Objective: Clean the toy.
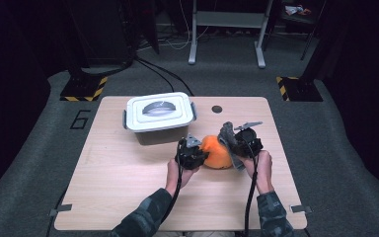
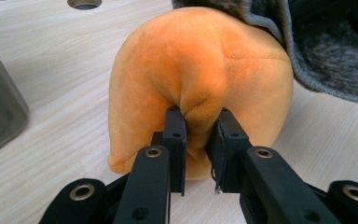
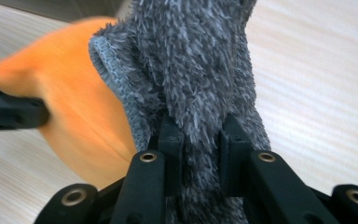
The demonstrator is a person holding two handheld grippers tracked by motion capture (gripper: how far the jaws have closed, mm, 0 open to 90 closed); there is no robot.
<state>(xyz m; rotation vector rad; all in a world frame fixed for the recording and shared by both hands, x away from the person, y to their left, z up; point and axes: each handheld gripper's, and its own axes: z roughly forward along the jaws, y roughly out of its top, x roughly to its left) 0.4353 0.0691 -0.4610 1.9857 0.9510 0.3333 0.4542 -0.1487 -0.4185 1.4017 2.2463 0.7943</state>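
An orange plush toy (image 1: 216, 152) rests on the wooden table (image 1: 128, 187) between my two grippers. My left gripper (image 1: 193, 154) is shut on a fold of the orange plush toy (image 2: 200, 79) from its left side. A grey fuzzy cloth (image 1: 228, 138) drapes over the toy's right side. My right gripper (image 1: 238, 140) is shut on that grey cloth (image 3: 200, 84), which bunches upward between its jaws, with the orange plush (image 3: 79, 93) just behind and to the left.
A grey lidded plastic box (image 1: 159, 117) with a handle on its white lid stands at the back left of the table. A small round hole (image 1: 217, 109) sits near the table's far edge. Table legs and cables lie on the floor beyond.
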